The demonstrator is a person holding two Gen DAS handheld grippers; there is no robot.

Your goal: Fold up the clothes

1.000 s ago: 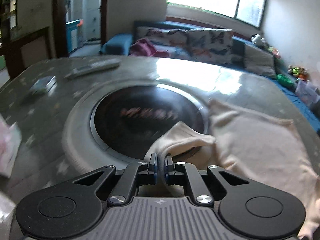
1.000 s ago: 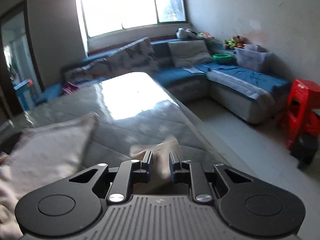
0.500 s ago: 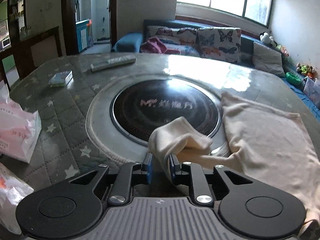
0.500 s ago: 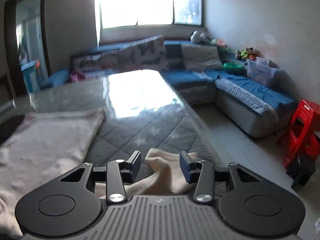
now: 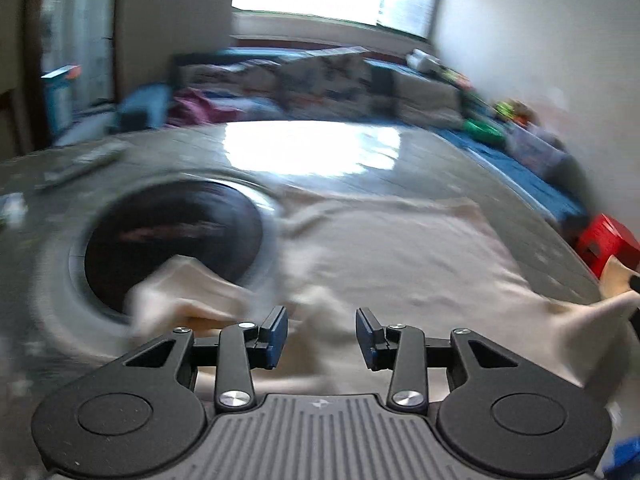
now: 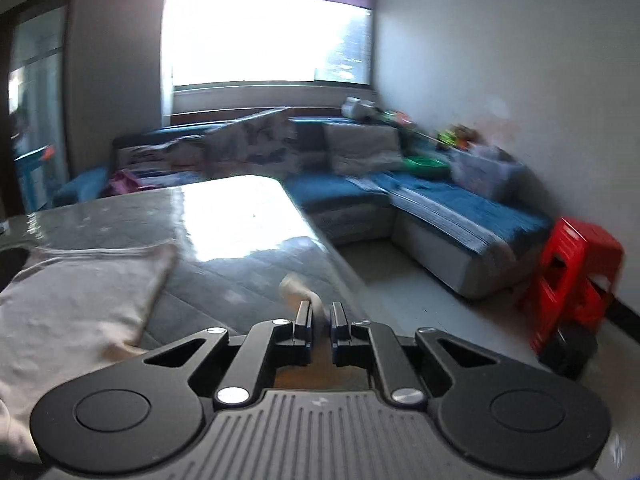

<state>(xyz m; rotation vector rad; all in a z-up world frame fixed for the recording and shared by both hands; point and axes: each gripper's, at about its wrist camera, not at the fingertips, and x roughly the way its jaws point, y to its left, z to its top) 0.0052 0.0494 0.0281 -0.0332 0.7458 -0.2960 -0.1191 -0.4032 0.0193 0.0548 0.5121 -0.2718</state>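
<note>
While its body lies flat on the grey counter (image 5: 460, 168), a cream shirt (image 5: 400, 248) stretches crosswise, one sleeve bunched over the dark round hob (image 5: 168, 232). The left hand-held gripper (image 5: 322, 334), jaws just opening, stands spread above the cloth; the right hand-held gripper (image 6: 320, 318) pinches the other sleeve.

We see a blue corner sofa (image 6: 420, 196) under the window (image 6: 260, 32), a red stool (image 6: 576, 276), and probably a remote (image 5: 80, 164) on the quilted surface (image 6: 240, 280).

Right tool (image 6: 320, 316) pinching cream garment (image 6: 76, 300), table (image 6: 240, 280)
</note>
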